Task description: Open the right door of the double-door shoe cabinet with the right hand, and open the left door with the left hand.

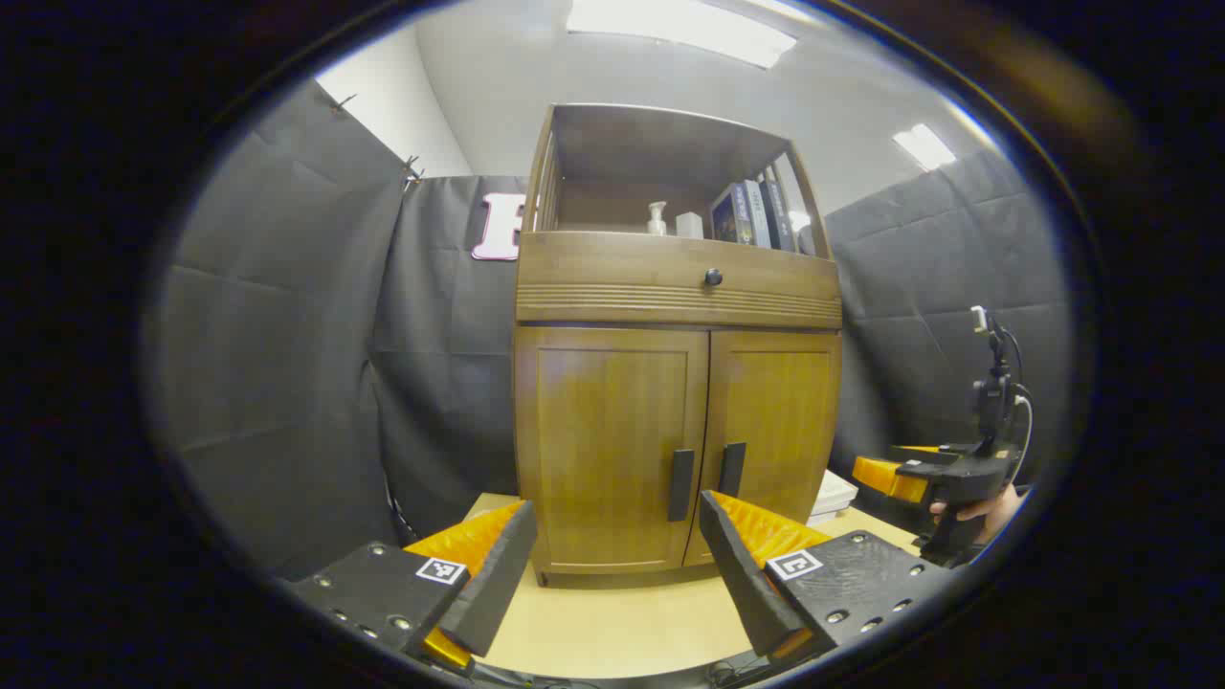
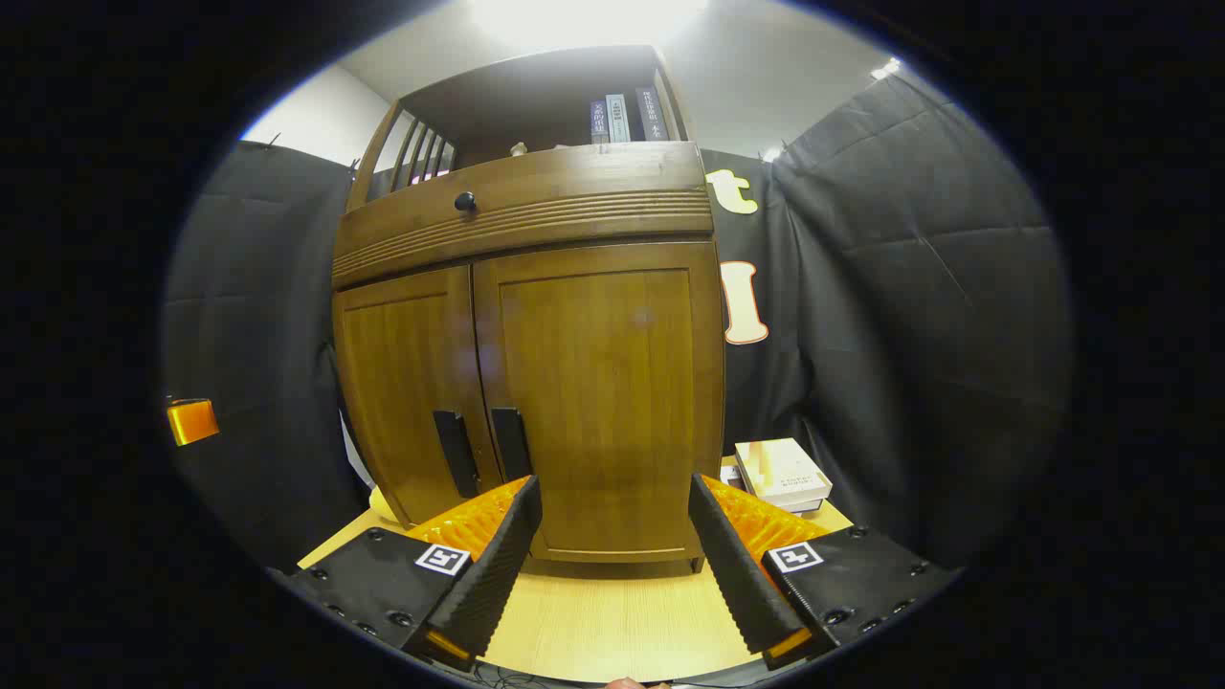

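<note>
Cabinet (image 1: 675, 383) stands straight ahead of the left gripper (image 1: 612, 565), on a pale wooden table (image 1: 612, 622); both of its doors are closed. From this gripper, the left door (image 1: 612, 445) faces it squarely and the right door (image 1: 775, 421) lies ahead and to its right. Two dark vertical handles sit side by side at the seam, the left handle (image 1: 680, 484) and the right handle (image 1: 732, 469), both just above and beyond the gap between the fingers. The left gripper's jaws are spread wide, holding nothing, well short of the doors.

In the right gripper view the cabinet (image 2: 536, 364) rises close ahead of the right gripper (image 2: 612, 550). The right door (image 2: 598, 402) is directly in front, the left door (image 2: 402, 392) ahead to its left, and the handles (image 2: 483, 448) sit just above its left finger. This gripper is also spread wide and empty.

Above the doors runs a drawer (image 1: 678, 279) with a small dark knob (image 1: 713, 277). Over that, an open shelf (image 1: 660, 177) holds upright books (image 1: 751, 215), a pump bottle (image 1: 657, 218) and a small white box (image 1: 689, 225). The book spines carry writing, too small to read.

A stack of books (image 2: 783, 474) lies on the table ahead and to the right of the right gripper, beside the cabinet. Square black-and-white markers (image 2: 441, 558) sit on the gripper bodies. In the left gripper view the right gripper (image 1: 895, 476) shows far to the right, held by a hand (image 1: 986, 512).
</note>
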Motion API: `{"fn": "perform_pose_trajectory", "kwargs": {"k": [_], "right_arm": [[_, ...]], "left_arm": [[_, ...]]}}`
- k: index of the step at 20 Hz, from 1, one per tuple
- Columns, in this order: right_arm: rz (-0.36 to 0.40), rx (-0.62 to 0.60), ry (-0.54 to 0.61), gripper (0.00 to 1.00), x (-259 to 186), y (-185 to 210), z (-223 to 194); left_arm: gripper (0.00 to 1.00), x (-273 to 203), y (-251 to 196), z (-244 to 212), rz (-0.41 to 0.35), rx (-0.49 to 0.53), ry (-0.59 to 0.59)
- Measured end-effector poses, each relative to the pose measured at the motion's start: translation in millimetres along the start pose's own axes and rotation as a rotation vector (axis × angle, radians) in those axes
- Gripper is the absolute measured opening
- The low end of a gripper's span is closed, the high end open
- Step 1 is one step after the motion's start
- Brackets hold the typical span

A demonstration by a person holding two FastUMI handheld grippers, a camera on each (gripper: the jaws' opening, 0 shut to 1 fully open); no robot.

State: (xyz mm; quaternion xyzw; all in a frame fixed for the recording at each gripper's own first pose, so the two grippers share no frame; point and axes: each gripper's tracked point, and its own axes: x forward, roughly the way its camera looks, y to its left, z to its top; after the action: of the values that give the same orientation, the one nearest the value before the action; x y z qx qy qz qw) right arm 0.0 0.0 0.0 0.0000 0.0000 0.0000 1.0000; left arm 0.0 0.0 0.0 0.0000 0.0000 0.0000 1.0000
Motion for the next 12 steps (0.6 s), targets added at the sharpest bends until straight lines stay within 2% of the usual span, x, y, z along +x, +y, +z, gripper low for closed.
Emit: {"fn": "perform_pose_trajectory", "kwargs": {"k": [4, 12], "right_arm": [[0.014, 0.022, 0.008, 0.93, -6, -2, 1], [0.004, 0.027, -0.006, 0.92, -15, 0, 6]], "left_arm": [[1.0, -1, -1, 2, 0.019, 0.037, -0.002], [1.0, -5, 2, -10, 0.02, -0.046, -0.019]]}}
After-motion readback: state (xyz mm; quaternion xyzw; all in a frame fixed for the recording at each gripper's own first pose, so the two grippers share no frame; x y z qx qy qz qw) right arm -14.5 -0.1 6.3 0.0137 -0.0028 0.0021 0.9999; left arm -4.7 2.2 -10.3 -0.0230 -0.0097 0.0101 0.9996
